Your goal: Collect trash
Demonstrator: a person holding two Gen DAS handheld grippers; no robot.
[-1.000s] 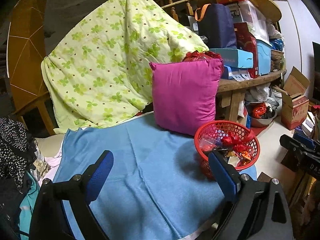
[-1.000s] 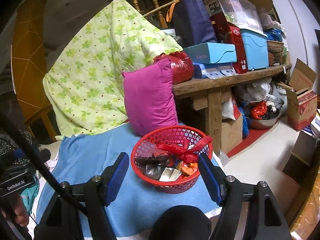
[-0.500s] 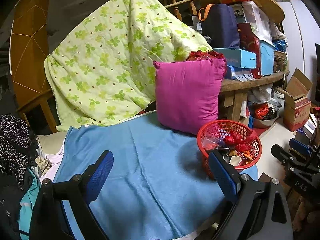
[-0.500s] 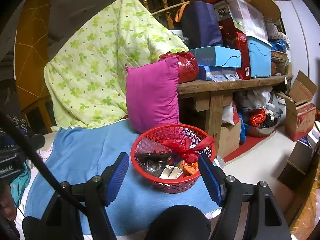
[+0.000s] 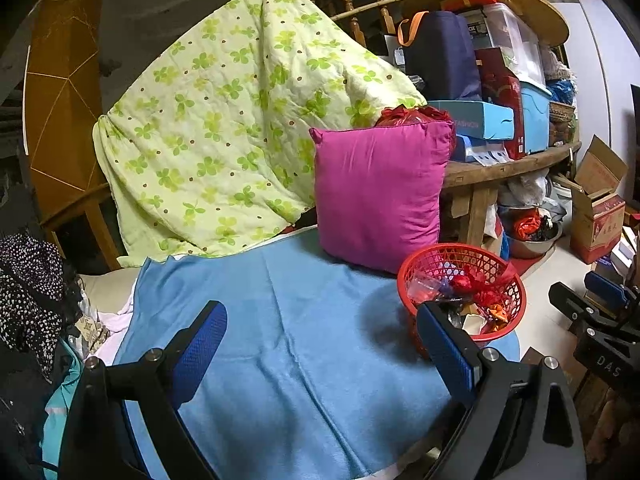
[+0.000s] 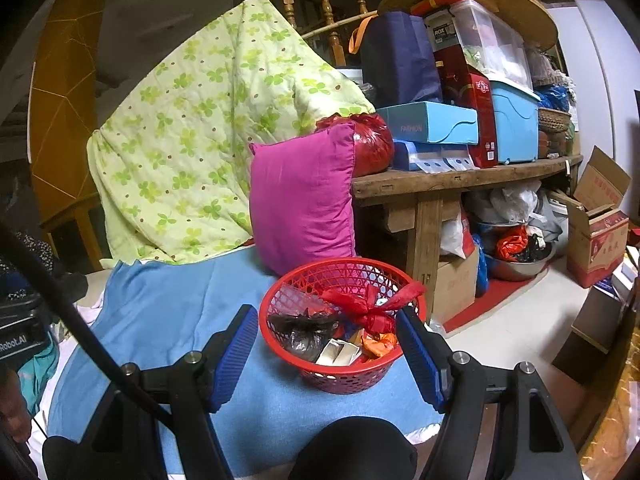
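blue box: FASHION
clear tub's label: ROX
black gear at left: Robot.AI
other gripper: DAS

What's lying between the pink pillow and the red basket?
Nothing: in the left wrist view only bare blue cloth lies between pillow and basket.

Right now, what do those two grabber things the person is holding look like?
Each hand-held gripper is a black frame with silver bolts that carries two flat fingers with ribbed blue pads. The left hand-held gripper and the right hand-held gripper look the same. A black cable curves across the right view, and white lettering marks the right one's body, seen from the left camera.
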